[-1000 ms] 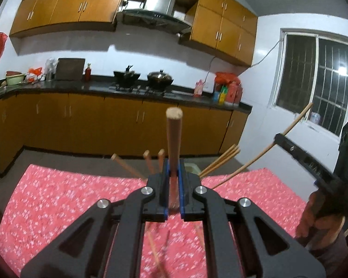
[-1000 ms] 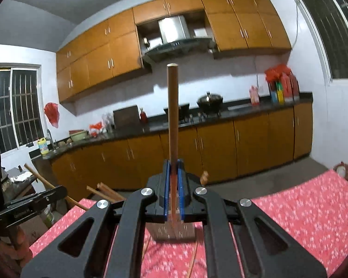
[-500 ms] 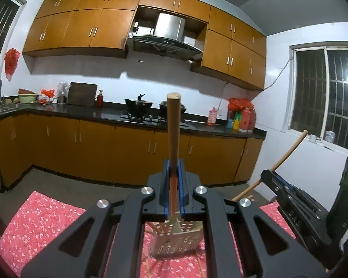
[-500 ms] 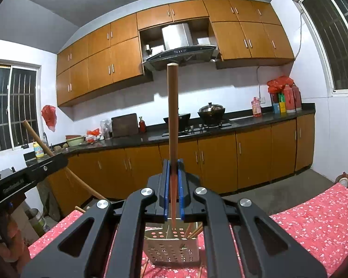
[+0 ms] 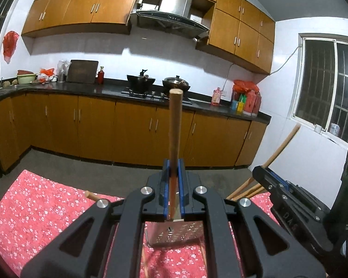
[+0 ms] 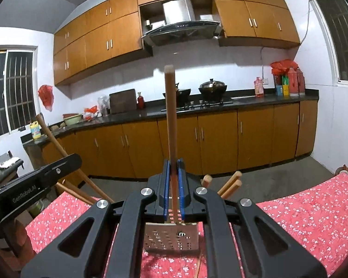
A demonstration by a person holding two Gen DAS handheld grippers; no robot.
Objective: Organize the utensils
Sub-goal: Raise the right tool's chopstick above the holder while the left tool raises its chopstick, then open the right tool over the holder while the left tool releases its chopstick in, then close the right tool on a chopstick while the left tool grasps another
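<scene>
Wooden handles are clamped upright: one utensil point(image 5: 174, 125) in the left gripper point(image 5: 173, 186), another point(image 6: 170, 115) in the right gripper point(image 6: 173, 185), both over the perforated metal holder point(image 6: 171, 237). Lowering and release are judged next. Beneath lies a red floral cloth point(image 5: 39, 210); beyond, kitchen cabinets point(image 6: 220, 139).
</scene>
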